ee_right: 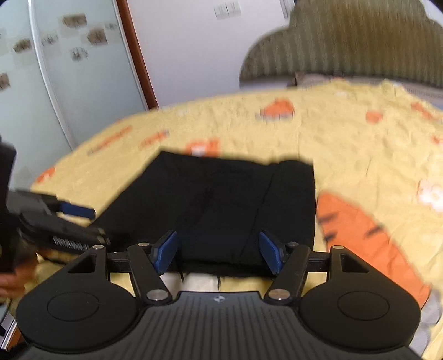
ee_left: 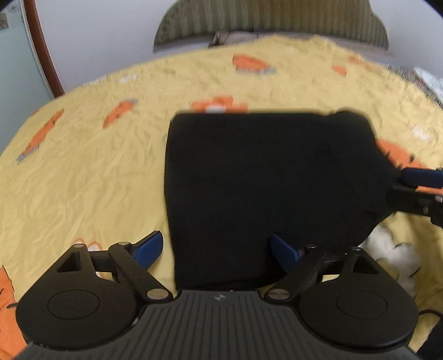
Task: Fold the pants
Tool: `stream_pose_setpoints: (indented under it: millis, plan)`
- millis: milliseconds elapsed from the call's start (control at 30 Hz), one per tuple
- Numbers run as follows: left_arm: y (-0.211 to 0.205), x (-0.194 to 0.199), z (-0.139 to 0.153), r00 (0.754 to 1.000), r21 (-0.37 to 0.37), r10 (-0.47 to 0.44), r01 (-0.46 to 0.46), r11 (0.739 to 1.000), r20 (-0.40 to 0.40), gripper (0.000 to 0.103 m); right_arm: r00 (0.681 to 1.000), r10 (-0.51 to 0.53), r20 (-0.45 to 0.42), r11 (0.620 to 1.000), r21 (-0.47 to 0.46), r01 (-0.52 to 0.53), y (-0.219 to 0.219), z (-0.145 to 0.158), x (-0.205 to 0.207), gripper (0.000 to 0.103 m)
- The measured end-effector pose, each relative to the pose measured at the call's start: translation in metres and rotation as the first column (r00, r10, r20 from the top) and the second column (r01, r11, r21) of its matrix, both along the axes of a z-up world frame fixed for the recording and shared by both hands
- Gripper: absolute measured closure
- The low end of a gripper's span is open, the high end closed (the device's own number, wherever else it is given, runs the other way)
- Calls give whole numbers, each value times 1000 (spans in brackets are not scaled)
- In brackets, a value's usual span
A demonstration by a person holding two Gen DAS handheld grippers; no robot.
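Note:
Black pants (ee_left: 263,188) lie folded into a compact rectangle on the yellow bedsheet; they also show in the right wrist view (ee_right: 227,210). My left gripper (ee_left: 218,249) is open just above the pants' near left edge, its blue pads apart, holding nothing. My right gripper (ee_right: 218,252) is open over the pants' near edge, also empty. The right gripper shows at the right edge of the left wrist view (ee_left: 415,191), beside the pants' right side. The left gripper shows at the left edge of the right wrist view (ee_right: 63,221).
The yellow bedsheet (ee_left: 97,180) with orange carrot prints covers the bed. A green striped headboard (ee_left: 271,22) stands at the far end against a white wall. A frosted glass door (ee_right: 55,83) with a brown frame is at the left.

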State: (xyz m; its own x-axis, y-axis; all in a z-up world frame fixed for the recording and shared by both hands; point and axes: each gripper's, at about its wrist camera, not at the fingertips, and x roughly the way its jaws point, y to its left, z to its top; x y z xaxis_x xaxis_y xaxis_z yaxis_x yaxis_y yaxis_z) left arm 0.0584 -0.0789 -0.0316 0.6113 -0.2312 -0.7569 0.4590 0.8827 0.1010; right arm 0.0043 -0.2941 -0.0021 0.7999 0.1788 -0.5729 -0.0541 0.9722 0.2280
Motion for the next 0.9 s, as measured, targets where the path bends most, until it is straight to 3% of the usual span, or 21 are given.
stream_pose_setpoints:
  millis: [67, 133, 233, 467, 533, 567, 633, 733, 900]
  plan:
    - [-6, -1, 16, 999, -42, -21, 23, 999, 45, 13, 999, 9, 32, 1000, 4, -9, -7, 8, 10, 38]
    - [-17, 1, 23, 995, -60, -43, 49, 997, 89, 6, 999, -15, 36, 998, -53, 17, -10, 11, 35, 38]
    - [-37, 16, 19, 996, -30, -38, 41, 999, 85, 8, 995, -100, -27, 987, -126, 96, -23, 3, 78, 38]
    - [-64, 62, 8, 991, 38, 13, -18, 999, 131, 7, 969, -231, -86, 969, 74, 237, -68, -19, 106, 39]
    - [-65, 75, 3, 994, 38, 45, -49, 998, 103, 9, 967, -236, -98, 963, 106, 246, -72, -22, 111, 63]
    - [-64, 78, 2, 994, 26, 59, -62, 998, 90, 8, 967, -235, -96, 964, 108, 244, -72, -21, 112, 64]
    - [-60, 82, 0, 994, -2, 78, -78, 997, 74, 8, 970, -230, -83, 969, 76, 236, -69, -18, 112, 79]
    - [-60, 86, -3, 993, -9, 95, -94, 996, 77, 8, 967, -240, -89, 967, 67, 246, -73, -18, 123, 85]
    - [-62, 91, -10, 992, -1, 107, -108, 994, 68, 8, 962, -241, -125, 969, 25, 246, -72, -27, 137, 85]
